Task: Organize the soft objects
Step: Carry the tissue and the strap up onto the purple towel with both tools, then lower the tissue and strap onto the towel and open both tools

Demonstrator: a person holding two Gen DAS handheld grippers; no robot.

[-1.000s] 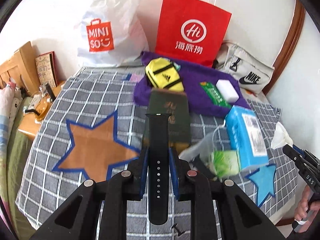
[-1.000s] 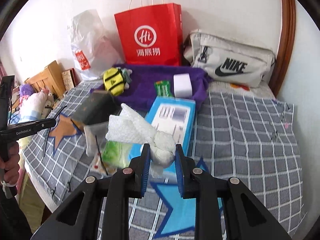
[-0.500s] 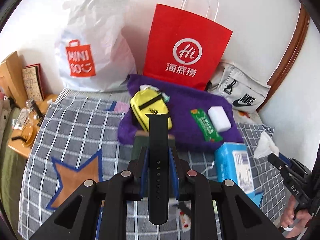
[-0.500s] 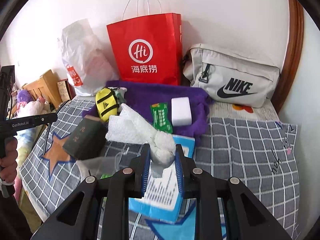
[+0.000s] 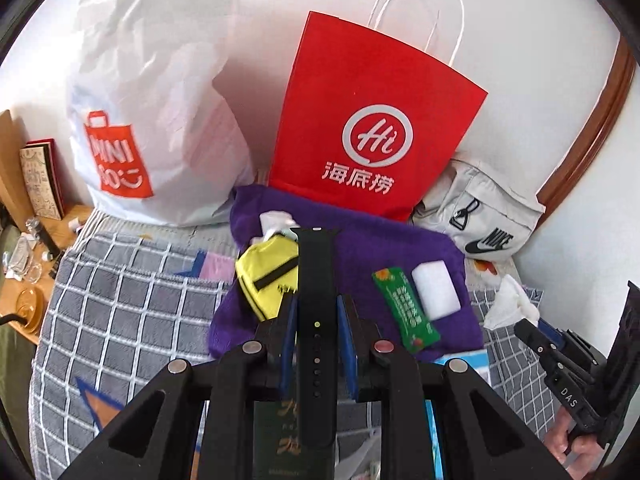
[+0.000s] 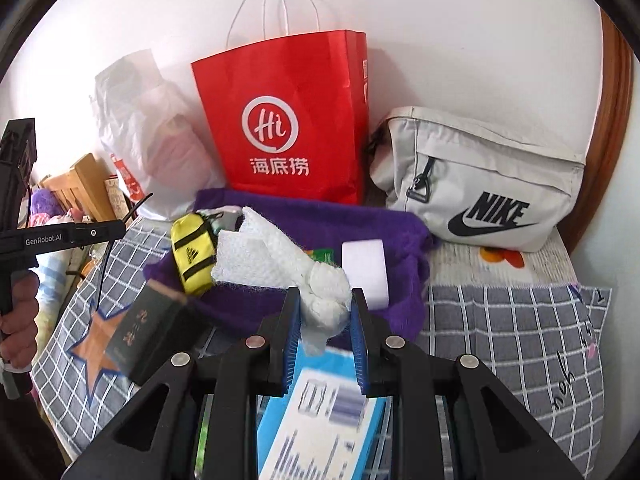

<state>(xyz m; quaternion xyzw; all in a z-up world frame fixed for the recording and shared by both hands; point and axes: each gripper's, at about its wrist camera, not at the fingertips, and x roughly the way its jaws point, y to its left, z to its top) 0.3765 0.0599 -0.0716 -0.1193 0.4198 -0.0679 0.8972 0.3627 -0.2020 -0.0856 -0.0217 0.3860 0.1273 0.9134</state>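
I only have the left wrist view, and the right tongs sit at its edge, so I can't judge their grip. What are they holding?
Observer: The right tongs are shut on the knotted end of a white paper towel; its loose end fans toward the yellow pouch.
Operator: What lies under them?
Observer: A blue box, printed label up, right below the pads.
Operator: And the dark box?
Observer: The dark green box lies tilted on the checked quilt, beside the orange star.
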